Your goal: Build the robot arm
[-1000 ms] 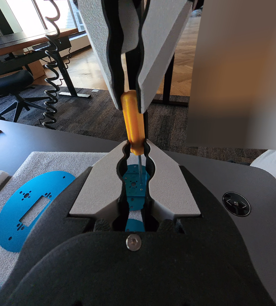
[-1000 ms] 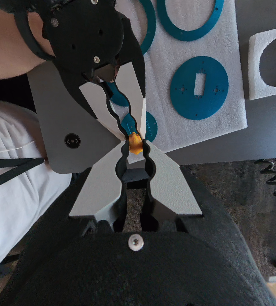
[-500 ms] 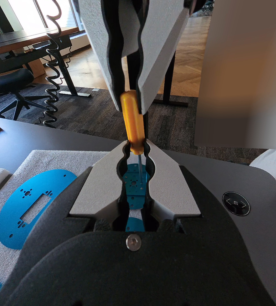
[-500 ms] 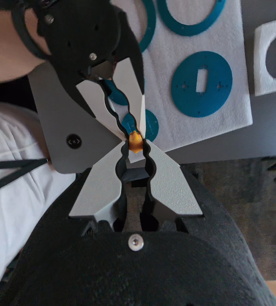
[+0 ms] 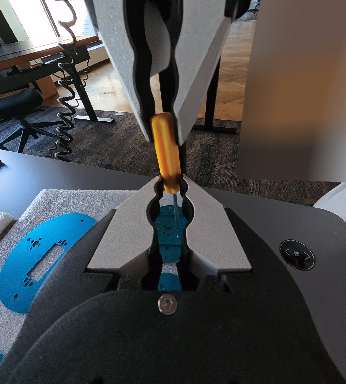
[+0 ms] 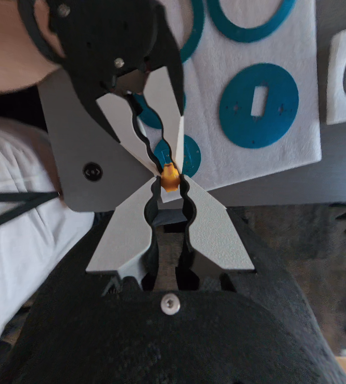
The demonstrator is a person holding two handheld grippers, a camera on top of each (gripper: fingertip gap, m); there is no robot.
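A screwdriver with a yellow handle [image 5: 165,153] stands almost upright over a small blue disc [image 5: 168,226] that carries a blue bracket. Its thin shaft tip rests at a hole in the bracket. My left gripper [image 5: 171,181] is shut on the handle's lower end. My right gripper [image 5: 163,133] comes down from above and is shut on the handle's top. In the right wrist view, my right gripper [image 6: 169,180] clamps the handle end [image 6: 169,176], the left gripper [image 6: 168,166] meets it from the upper left, and the small disc [image 6: 192,153] shows below.
A white foam mat [image 6: 240,62] on the dark table holds a blue oval plate with a slot [image 6: 259,106] and blue rings [image 6: 251,27]. A white foam frame [image 6: 338,83] lies to the right. A round control button [image 5: 296,254] sits near the table corner. A coiled cable [image 5: 66,99] hangs behind. The gap from one gripper's tips to the other's is roughly 4 cm.
The right wrist view has shifted and turned slightly around the handle, with some blur. The left gripper and the screwdriver stay almost where they were, and both grips hold.
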